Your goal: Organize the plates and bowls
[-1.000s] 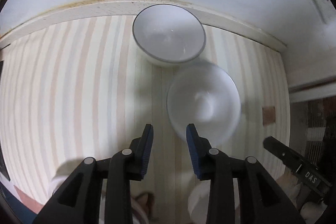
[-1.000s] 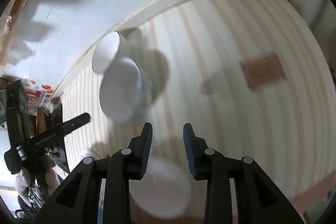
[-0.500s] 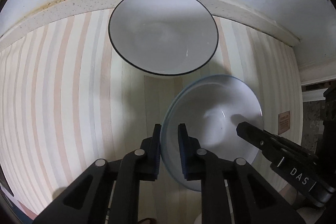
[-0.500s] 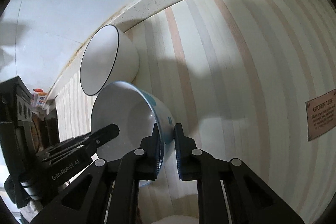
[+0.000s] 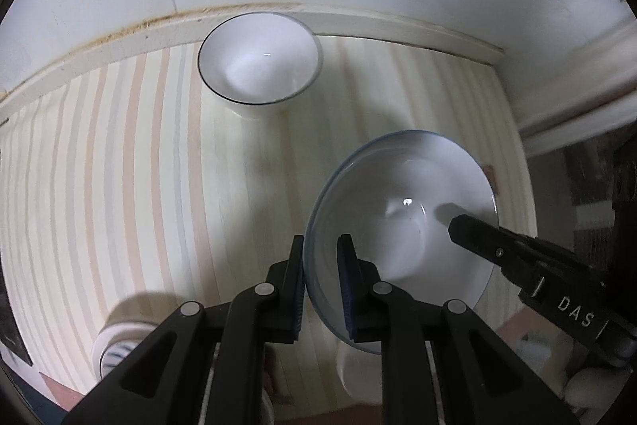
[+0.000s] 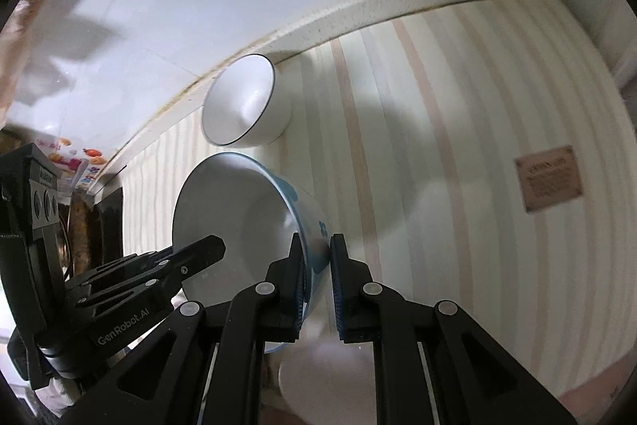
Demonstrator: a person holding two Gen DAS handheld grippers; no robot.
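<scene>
A white bowl with a pale blue rim (image 5: pixel 402 222) and blue flowers on its outside (image 6: pixel 254 222) is held in the air by both grippers. My left gripper (image 5: pixel 321 265) is shut on its near-left rim. My right gripper (image 6: pixel 316 267) is shut on the opposite rim, and its finger (image 5: pixel 477 232) reaches into the bowl in the left wrist view. A second white bowl with a thin black rim (image 5: pixel 260 60) stands on the striped tabletop by the wall; it also shows in the right wrist view (image 6: pixel 243 102).
The striped tabletop (image 5: pixel 119 166) ends at a cream ledge (image 5: pixel 99 46) under a white wall. Other white dishes lie below the grippers near the front edge (image 5: pixel 119 345) (image 6: pixel 318 373). A brown label (image 6: pixel 551 182) lies on the cloth at the right.
Both grippers closed on the blue-rimmed bowl and lifted it back and away from the black-rimmed bowl, which now looks smaller and farther off.
</scene>
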